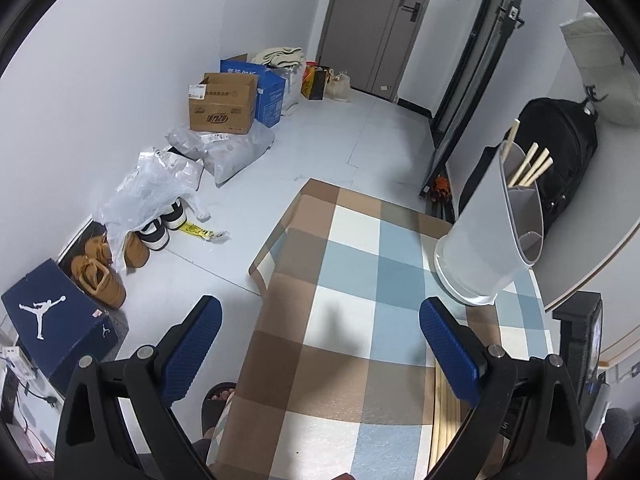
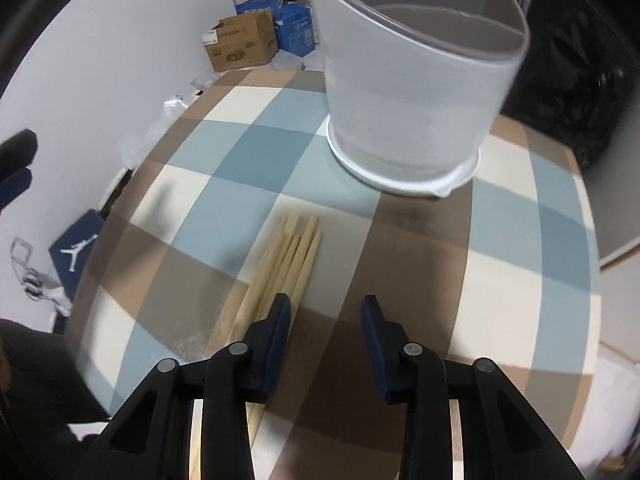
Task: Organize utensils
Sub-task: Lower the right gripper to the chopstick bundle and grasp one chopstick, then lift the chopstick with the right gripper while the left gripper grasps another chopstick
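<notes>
right wrist: loose chopsticks | left wrist: chopsticks in holder

Matt wooden chopsticks, frosted plastic holder

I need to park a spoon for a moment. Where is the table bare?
Bare: the checked cloth left of the holder and chopsticks, and the stretch right of the chopsticks, below the holder. Crowded: the loose chopsticks beside the right hand-held gripper.
</notes>
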The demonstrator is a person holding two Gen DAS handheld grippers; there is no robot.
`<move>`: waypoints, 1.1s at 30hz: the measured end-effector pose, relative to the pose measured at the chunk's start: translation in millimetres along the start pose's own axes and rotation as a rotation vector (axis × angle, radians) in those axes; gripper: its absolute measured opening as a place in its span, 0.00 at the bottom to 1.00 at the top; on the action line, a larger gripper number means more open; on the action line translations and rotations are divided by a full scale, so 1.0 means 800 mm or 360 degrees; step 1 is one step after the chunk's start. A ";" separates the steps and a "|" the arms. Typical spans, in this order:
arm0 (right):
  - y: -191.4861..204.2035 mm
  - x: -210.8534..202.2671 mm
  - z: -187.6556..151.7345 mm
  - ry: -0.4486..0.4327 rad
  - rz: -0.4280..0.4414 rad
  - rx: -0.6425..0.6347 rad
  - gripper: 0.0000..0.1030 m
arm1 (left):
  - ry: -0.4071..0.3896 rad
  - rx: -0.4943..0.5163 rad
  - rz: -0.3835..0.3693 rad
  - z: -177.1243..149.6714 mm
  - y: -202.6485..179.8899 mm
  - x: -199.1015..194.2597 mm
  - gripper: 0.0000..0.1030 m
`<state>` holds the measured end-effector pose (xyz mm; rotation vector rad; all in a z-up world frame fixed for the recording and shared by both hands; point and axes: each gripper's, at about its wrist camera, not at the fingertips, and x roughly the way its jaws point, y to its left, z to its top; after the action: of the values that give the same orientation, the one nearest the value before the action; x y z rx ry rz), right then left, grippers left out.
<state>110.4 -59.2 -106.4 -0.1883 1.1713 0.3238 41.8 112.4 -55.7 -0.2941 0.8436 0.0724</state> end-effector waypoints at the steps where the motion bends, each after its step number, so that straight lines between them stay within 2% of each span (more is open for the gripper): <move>1: 0.002 0.000 0.003 -0.0001 -0.0016 -0.0008 0.34 | -0.0001 -0.0002 0.0003 0.000 0.001 0.000 0.94; 4: 0.012 0.000 0.009 -0.0001 -0.0127 -0.0067 0.33 | -0.0006 -0.0008 -0.0005 0.001 0.002 -0.002 0.94; 7: 0.017 0.000 0.015 0.0023 -0.0183 -0.0089 0.28 | -0.0010 -0.0010 -0.0010 0.001 0.003 -0.003 0.94; 13: 0.018 0.004 0.022 0.0082 -0.0194 -0.0090 0.27 | -0.0013 -0.0030 -0.0029 0.002 0.007 -0.005 0.94; 17: 0.027 0.009 0.021 0.0145 -0.0150 -0.0115 0.25 | -0.0012 -0.0033 -0.0036 0.003 0.007 -0.006 0.94; 21: 0.032 0.011 0.023 0.0113 -0.0185 -0.0136 0.25 | -0.0015 -0.0040 -0.0028 0.003 0.009 -0.007 0.94; 25: 0.020 0.013 0.028 0.0094 -0.0136 -0.0038 0.20 | 0.0000 -0.0052 -0.0014 0.003 0.011 -0.004 0.94; 27: 0.011 0.014 0.031 0.0069 -0.0132 0.0023 0.07 | 0.0008 -0.0056 -0.0012 0.003 0.012 -0.002 0.94; 31: -0.013 0.011 0.029 0.0035 0.0012 0.0212 0.04 | 0.0016 -0.0049 0.0006 0.002 0.010 0.001 0.94; 33: -0.027 0.006 0.023 0.0021 0.0031 0.0275 0.04 | 0.0033 -0.0053 0.0010 0.002 0.011 0.005 0.94</move>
<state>135.4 -72.7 -104.0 -0.0283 1.2080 0.2373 43.7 120.9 -59.7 -0.3240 0.8645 0.0893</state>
